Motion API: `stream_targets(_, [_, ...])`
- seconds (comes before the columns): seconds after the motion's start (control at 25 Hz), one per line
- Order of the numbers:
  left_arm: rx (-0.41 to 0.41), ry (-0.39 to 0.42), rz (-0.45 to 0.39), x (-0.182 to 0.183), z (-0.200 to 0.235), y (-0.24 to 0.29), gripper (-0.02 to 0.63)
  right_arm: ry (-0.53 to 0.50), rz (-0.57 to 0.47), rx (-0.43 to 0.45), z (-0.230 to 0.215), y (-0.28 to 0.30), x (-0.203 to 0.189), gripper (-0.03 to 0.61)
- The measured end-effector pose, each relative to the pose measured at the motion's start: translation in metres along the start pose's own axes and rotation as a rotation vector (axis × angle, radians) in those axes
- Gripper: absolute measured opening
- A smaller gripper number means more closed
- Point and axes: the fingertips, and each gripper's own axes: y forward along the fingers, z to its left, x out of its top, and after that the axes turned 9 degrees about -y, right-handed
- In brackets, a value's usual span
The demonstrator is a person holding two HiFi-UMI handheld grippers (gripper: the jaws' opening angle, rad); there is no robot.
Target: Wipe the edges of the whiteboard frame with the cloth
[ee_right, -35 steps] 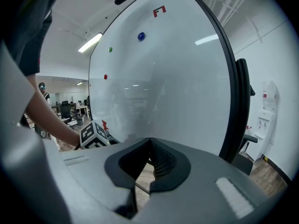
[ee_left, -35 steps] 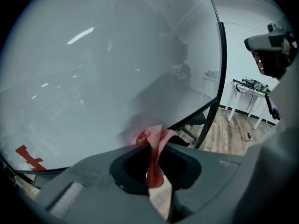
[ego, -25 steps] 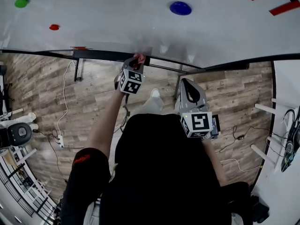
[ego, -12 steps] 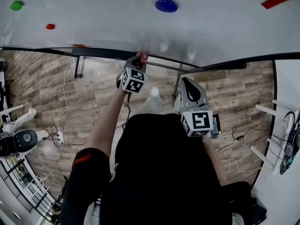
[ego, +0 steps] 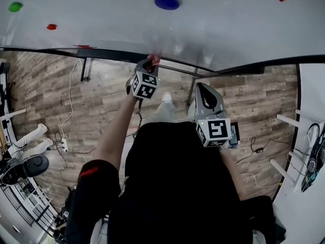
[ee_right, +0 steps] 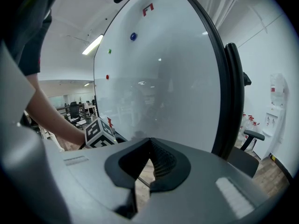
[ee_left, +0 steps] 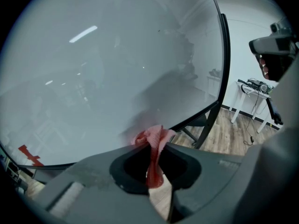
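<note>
Left gripper view is showing the left gripper (ee_left: pixel 157 149) clenching its jaws on the cloth (ee_left: pixel 152 138), a pink, loosely woven rag that is bunching up past the jaw tips and hanging in a thin strip behind them. We are pressing that bunch against the lower edge of the whiteboard frame (ego: pixel 109 55), a narrow black strip bordering the glossy white whiteboard (ego: pixel 101 22). The head view is placing the contact near the middle of this bottom run. We are judging the step in hand to be the wipe along the bottom edge; how much of the frame is already done, we cannot tell. The next move is calling for a steady slide along the strip, with the soft cloth, not the hard grey jaws, bearing on the frame. The right gripper (ee_right: pixel 149 141) is hanging near our body, well apart from the board, its ribbed jaws closed together on nothing. Below the board, the wood-grain floor (ego: pixel 101 100) is showing.
</note>
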Motion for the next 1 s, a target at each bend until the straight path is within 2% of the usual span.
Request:
stream_targets(0.44, [0.04,-0.008,0.0,0.005,-0.015,0.0,0.048,-0.014,-0.007,0.026,-0.021,-0.009,0.0,0.003])
stream_targets(1.0, [0.05,-0.02,-0.004,0.01,-0.035,0.008,0.048,-0.025,0.0,0.058,-0.042,-0.012,-0.005,0.002])
